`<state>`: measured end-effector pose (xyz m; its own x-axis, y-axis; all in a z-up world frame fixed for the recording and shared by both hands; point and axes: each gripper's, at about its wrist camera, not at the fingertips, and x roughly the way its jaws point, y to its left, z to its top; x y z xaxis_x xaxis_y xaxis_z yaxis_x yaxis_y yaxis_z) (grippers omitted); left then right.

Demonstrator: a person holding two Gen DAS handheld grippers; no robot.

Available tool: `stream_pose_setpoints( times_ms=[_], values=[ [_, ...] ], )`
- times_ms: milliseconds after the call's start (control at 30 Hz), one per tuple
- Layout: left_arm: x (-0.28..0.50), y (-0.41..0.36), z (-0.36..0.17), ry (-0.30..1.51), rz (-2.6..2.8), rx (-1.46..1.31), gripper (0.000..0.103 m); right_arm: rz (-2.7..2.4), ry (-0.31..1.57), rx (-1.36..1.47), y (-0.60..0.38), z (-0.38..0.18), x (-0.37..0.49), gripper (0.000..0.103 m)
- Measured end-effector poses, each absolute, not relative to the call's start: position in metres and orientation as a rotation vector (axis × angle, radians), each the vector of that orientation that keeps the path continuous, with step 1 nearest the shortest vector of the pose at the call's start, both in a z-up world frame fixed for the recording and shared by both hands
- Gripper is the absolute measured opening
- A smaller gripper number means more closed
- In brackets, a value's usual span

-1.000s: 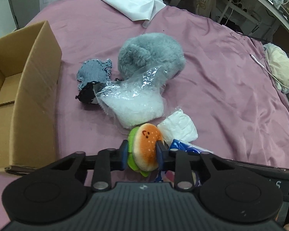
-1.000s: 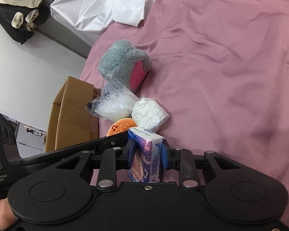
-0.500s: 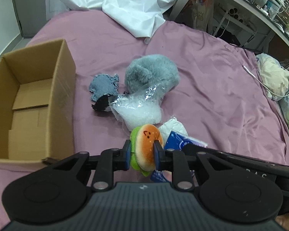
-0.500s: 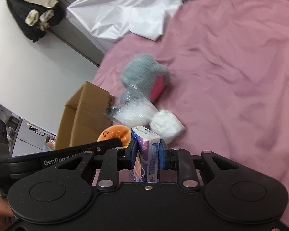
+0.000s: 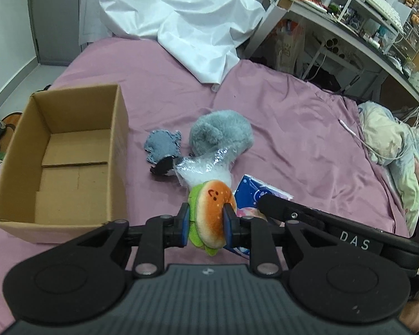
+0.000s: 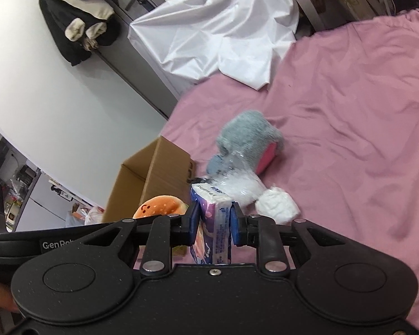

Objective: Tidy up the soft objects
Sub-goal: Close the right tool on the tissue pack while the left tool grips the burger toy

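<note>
Bedroom, bed under a pink sheet (image 5: 293,128); items listed from my fingers outward.

Left gripper (image 5: 206,222): clamped on a burger toy (image 5: 213,215), orange bun with a small face, green edge, held clear above the sheet.

Right gripper (image 6: 212,222): pressed tight on a tissue pack (image 6: 211,223), blue and purple wrapper, also lifted off the bed. Jaws have just been closing a little more on it. Both held items sit side by side.

Just beyond: clear plastic bag (image 5: 202,170) of white filling, and a white wad (image 6: 276,205) beside it on the sheet.

Behind the bag, touching it: grey fluffy slipper (image 5: 220,135) with pink inside. Beside it, a blue-grey knit piece (image 5: 162,148) with a black bit at its near end.

Left of these: open cardboard box (image 5: 117,150), standing on the bed.

Far end: white cloth (image 5: 187,25) draped over the bed's edge.
</note>
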<state>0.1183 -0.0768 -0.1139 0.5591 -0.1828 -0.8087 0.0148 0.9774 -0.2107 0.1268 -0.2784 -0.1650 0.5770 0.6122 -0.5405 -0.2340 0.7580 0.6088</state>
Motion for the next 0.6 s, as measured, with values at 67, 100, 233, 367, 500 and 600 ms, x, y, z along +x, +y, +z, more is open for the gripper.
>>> stream_pose_setpoints(
  times_ms=[67, 100, 233, 367, 500, 600],
  values=[
    [0.117, -0.073, -0.109, 0.966, -0.115, -0.193, 0.023, 0.525, 0.796, 0.514, -0.276, -0.16, 0.125, 0.023],
    [0.115, -0.071, -0.106, 0.962, -0.112, -0.193, 0.023, 0.527, 0.788, 0.511, -0.274, -0.157, 0.125, 0.023],
    [0.109, -0.061, -0.095, 0.937, -0.099, -0.194, 0.023, 0.538, 0.76, 0.488, -0.265, -0.147, 0.121, 0.023],
    [0.106, -0.048, -0.084, 0.912, -0.077, -0.202, 0.023, 0.548, 0.729, 0.471, -0.257, -0.136, 0.119, 0.023],
    [0.102, -0.036, -0.074, 0.89, -0.055, -0.204, 0.023, 0.567, 0.706, 0.467, -0.248, -0.128, 0.12, 0.023],
    [0.1, -0.025, -0.068, 0.877, -0.038, -0.209, 0.023, 0.59, 0.688, 0.461, -0.239, -0.122, 0.121, 0.023]
  ],
)
